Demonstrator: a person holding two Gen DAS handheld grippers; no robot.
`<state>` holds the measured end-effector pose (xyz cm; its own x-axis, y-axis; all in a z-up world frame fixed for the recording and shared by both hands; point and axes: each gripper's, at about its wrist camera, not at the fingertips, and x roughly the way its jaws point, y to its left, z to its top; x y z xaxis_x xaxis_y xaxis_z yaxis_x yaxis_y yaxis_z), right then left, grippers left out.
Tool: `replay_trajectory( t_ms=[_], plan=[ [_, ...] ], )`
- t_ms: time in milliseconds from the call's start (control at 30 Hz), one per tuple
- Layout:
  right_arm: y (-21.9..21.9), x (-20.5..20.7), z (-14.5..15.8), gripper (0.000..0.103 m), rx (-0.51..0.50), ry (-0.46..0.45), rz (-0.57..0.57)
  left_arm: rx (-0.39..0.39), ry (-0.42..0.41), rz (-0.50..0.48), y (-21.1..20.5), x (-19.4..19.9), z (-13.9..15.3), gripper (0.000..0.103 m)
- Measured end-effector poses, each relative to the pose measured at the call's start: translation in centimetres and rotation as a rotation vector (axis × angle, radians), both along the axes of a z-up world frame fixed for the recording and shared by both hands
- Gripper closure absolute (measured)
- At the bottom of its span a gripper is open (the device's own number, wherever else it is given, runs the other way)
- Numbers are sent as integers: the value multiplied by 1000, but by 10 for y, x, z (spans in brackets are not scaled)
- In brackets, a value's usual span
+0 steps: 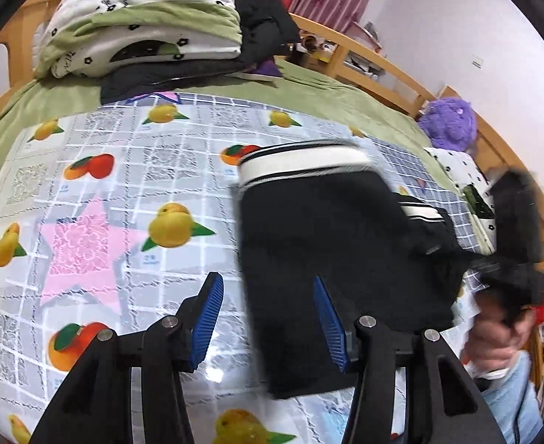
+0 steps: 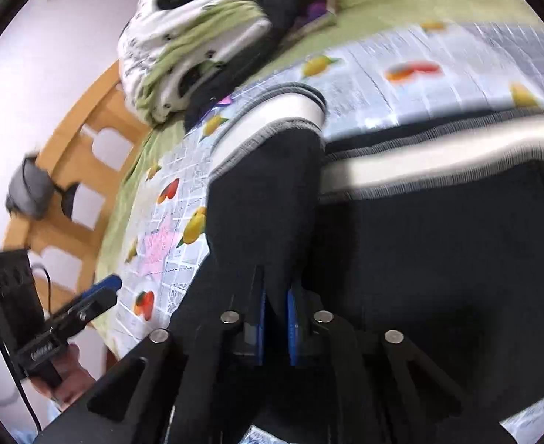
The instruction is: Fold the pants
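Black pants [image 1: 331,229] with a white, black-striped waistband [image 1: 301,162] lie folded on a fruit-patterned plastic cloth [image 1: 124,192]. My left gripper [image 1: 268,307] is open and empty, its blue pads straddling the near left edge of the pants just above the cloth. My right gripper [image 2: 275,296] is shut on a fold of the black pants [image 2: 264,199], lifted over the rest of the garment; the waistband [image 2: 438,162] runs to the right. The right gripper also shows blurred at the right edge of the left wrist view [image 1: 508,259]. The left gripper shows at lower left of the right wrist view [image 2: 94,296].
A stack of folded bedding [image 1: 142,26] and dark clothes [image 1: 264,26] sits at the far end of the green bed sheet [image 1: 327,100]. A wooden bed rail [image 1: 382,66] runs along the far side, with a purple plush toy [image 1: 449,122] beside it.
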<state>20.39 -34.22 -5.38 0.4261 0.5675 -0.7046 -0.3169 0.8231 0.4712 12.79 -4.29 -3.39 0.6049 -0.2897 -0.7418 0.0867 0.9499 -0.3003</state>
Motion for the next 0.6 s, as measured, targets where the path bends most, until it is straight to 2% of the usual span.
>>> replay_trajectory(
  t_ms=[67,167,267,367,467,500,600],
  plan=[
    [-16,-1,30,94,5,-71,-6,17,-1,2,2,1,-1,55],
    [-51,0,62,94,13,-120,-38,44,9,-8,0,3,-6,55],
    [-86,2,83,94,-92,-165,-80,57,18,-8,-7,6,-14,55],
    [-126,5,80,94,-136,-144,-122,51,33,-32,-17,7,-20,55],
    [-167,8,64,94,-193,-135,-199,55,41,-73,-31,4,-25,55],
    [-183,8,54,94,-214,-125,-236,55,47,-96,-37,3,-27,55],
    [-230,17,8,94,-235,-16,-360,69,58,-175,-62,-2,-31,55]
  ],
)
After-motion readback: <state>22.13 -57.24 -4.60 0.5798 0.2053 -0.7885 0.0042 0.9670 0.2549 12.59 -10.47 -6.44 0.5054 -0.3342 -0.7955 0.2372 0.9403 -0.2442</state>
